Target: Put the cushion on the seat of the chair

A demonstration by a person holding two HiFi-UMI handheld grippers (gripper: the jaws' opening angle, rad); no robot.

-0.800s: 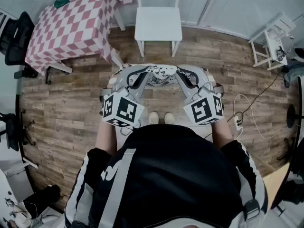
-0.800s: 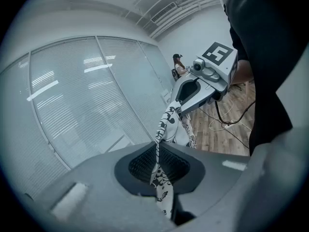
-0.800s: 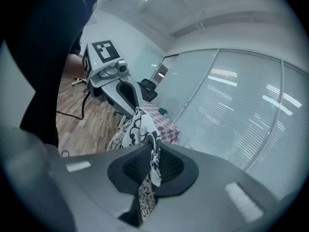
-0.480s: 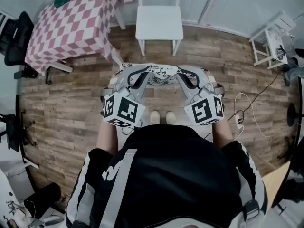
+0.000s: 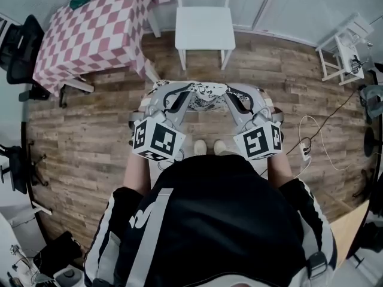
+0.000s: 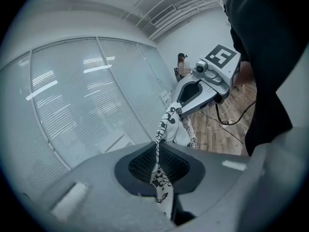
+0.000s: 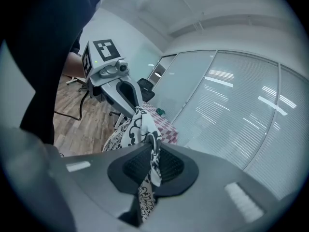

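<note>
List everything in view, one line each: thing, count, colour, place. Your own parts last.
cushion: one, black-and-white patterned, held up between both grippers, short of the chair
chair: one, white, top centre, seat bare
table: one, red-and-white checked cloth, top left
office chair: one, black, far left
rack: one, white, top right
power strip with cable: one, white, on the floor at right
floor: wood planks
shoes: two, pale, below the cushion
left gripper: grey, shut on the cushion's left edge
right gripper: grey, shut on its right edge
</note>
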